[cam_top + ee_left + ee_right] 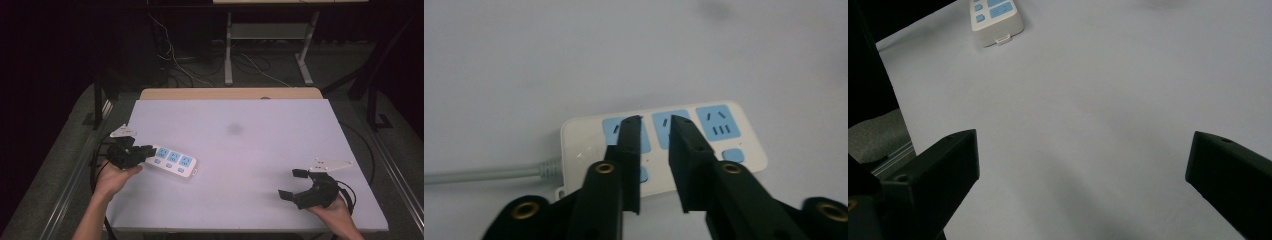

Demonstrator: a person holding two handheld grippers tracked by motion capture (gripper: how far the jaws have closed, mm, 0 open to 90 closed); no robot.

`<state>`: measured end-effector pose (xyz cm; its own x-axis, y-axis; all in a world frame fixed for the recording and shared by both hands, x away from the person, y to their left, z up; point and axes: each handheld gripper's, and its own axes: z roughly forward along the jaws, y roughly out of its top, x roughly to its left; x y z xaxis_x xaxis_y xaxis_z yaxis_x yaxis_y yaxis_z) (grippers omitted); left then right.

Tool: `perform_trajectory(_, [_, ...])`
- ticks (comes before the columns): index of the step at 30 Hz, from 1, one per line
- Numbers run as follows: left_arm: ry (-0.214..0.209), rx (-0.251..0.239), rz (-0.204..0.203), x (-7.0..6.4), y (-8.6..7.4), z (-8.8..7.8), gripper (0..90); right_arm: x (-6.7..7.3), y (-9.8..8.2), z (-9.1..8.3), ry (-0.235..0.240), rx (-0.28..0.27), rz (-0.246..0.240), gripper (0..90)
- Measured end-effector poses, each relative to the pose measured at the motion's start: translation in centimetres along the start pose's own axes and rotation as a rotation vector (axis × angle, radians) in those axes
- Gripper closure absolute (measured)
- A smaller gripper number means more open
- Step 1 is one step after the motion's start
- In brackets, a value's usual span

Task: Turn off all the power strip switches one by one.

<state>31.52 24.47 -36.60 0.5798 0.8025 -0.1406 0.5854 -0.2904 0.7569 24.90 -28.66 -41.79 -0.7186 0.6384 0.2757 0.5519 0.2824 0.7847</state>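
The left gripper [655,119] has its jaws narrowed to a slim gap and poised over the near end of the white power strip [174,161], gripping nothing that can be seen. The right gripper [292,184] has its jaws spread wide and empty above bare table [250,145] near the front right corner. The strip lies flat at the table's left side, its three blue sockets facing up and a grey cord [484,173] trailing from its end. Mid-table, farther back, sits a faint dark smudge [235,129]. Beyond the far edge, loose cables [172,60] lie on the floor beside a grey desk frame [228,50].
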Motion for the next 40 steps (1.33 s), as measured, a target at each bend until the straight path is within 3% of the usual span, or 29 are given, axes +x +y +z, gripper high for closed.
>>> perform_trajectory(5, [-0.013, -0.047, -0.004, -1.2, -0.2, -0.6, 44.3, 0.0, 0.0, -0.1, 0.000, -0.004, 0.001, 0.5])
perform_trajectory(8, [-0.049, -0.078, -0.013, -1.9, -0.5, -0.8, 27.3, 0.0, 0.0, -0.2, 0.001, -0.011, 0.004, 0.5])
perform_trajectory(12, [-0.077, -0.108, -0.017, -2.9, -1.4, -0.8, 12.0, 0.0, -0.1, -0.3, 0.001, -0.019, 0.007, 0.5])
perform_trajectory(14, [-0.065, -0.101, -0.028, -3.4, -1.8, -0.5, 7.0, 0.0, -0.1, -0.4, 0.000, -0.022, 0.012, 0.5])
perform_trajectory(16, [-0.088, -0.083, -0.028, -3.9, -2.3, -0.1, 0.0, 0.0, -0.2, -0.5, -0.001, -0.025, 0.014, 0.5])
perform_trajectory(20, [-0.105, -0.119, -0.021, -4.9, -3.4, 0.4, 0.0, -0.1, -0.3, -0.8, -0.006, -0.037, 0.027, 0.5])
perform_trajectory(27, [-0.131, -0.141, 0.029, -6.8, -4.9, 1.0, 0.0, 0.0, -0.8, -1.4, -0.009, -0.049, 0.042, 0.6])
perform_trajectory(40, [-0.173, -0.097, 0.088, -8.7, -6.0, 2.8, 0.0, 0.2, -0.8, -1.3, -0.004, -0.038, 0.037, 0.5])
